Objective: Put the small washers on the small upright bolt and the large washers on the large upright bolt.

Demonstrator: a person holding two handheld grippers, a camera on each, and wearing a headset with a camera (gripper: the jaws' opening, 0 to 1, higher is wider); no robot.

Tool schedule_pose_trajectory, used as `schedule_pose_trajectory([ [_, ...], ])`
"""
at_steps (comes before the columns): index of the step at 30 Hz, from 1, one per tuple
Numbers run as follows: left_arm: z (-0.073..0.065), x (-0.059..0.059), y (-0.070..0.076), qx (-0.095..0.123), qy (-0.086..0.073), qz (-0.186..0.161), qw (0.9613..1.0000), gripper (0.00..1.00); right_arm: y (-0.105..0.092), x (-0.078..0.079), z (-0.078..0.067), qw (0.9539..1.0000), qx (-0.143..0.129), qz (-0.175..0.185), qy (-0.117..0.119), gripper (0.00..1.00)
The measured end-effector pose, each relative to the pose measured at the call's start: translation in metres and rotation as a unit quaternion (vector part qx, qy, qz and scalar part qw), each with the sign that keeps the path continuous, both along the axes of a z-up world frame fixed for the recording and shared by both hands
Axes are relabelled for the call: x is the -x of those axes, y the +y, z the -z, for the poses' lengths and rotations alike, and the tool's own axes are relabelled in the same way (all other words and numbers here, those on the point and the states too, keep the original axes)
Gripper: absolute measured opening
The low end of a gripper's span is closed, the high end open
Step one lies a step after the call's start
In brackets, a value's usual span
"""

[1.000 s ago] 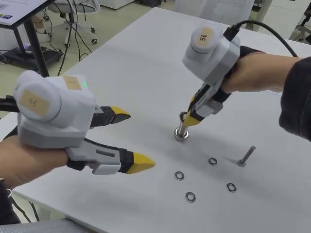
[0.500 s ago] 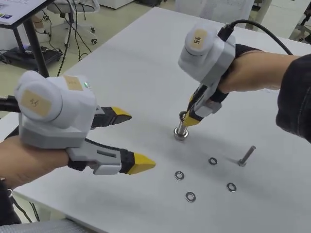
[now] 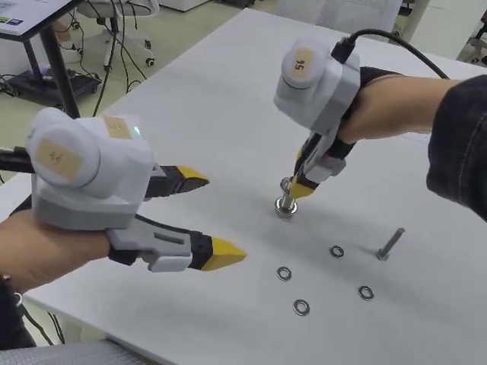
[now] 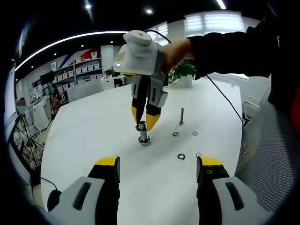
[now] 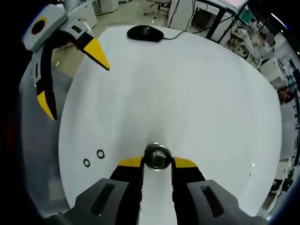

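By the near edge, the left claw (image 3: 217,218) is hanging released, its yellow wedge tips wide apart. Four thin steel washers (image 3: 284,273) are lying flat on the smooth white tabletop (image 3: 213,99), near the small bolt (image 3: 389,245). Toward the middle, the right claw (image 3: 297,186) is flanking the large bolt (image 3: 286,204) at its top; I cannot tell whether it is gripping. An office chair (image 3: 125,19) is standing beyond the far edge.

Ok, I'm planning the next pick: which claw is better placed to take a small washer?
Likely left: left claw is open and empty, near the closest small washer; right claw sits at the large bolt.
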State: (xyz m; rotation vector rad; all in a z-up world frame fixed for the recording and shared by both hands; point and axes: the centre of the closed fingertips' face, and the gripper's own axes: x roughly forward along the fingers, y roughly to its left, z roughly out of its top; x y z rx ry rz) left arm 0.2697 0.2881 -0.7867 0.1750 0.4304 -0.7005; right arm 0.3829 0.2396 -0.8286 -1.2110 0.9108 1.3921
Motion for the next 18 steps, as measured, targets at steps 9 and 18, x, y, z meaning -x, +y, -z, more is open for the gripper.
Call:
schedule_pose_trajectory([
  [9, 0.001, -0.001, -0.001, 0.001, 0.002, -0.001, 1.0, 0.65, -0.002, 0.002, 0.012, 0.9999, -0.001, 0.009, 0.01, 0.24],
  [18, 0.003, 0.0, -0.001, 0.0, 0.004, -0.001, 1.0, 0.65, -0.001, 0.004, 0.015, 0.9995, -0.009, 0.021, 0.021, 0.24],
])
